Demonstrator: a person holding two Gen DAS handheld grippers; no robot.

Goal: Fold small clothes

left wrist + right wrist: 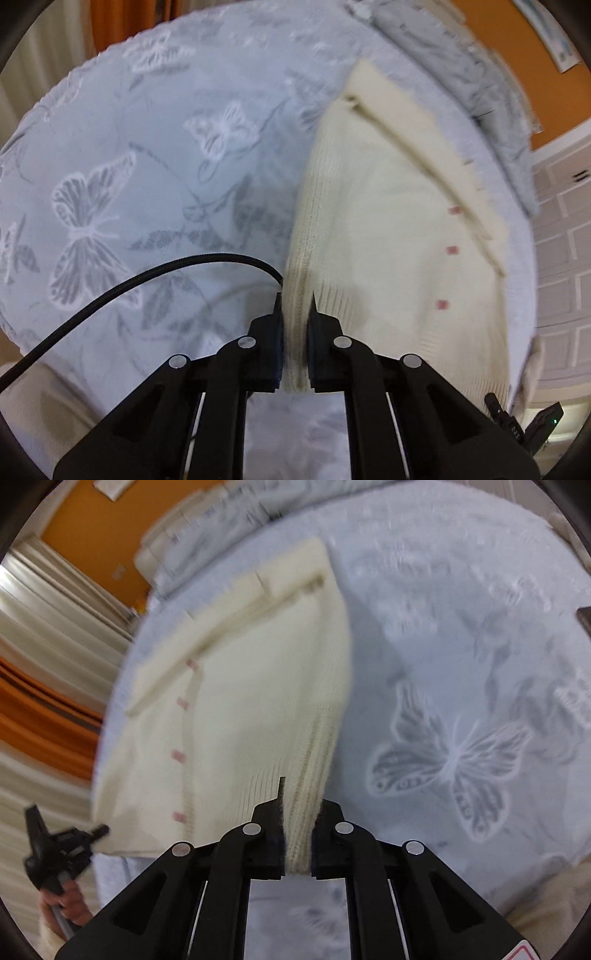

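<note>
Both my grippers pinching the cream cardigan's ribbed hem, mid-fold.

My left gripper and right gripper are each nearly closed on the ribbed hem of the cream cardigan, which hangs lifted at my end while its far end lies on the butterfly-print bedspread. I judge the next move is carrying the hem forward over the collar, keeping both corners level so the fold lands square.

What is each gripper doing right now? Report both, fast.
Left gripper: jaws closed on the ribbed hem of the cream knit cardigan.
Right gripper: jaws closed on the same cardigan's ribbed hem.
</note>
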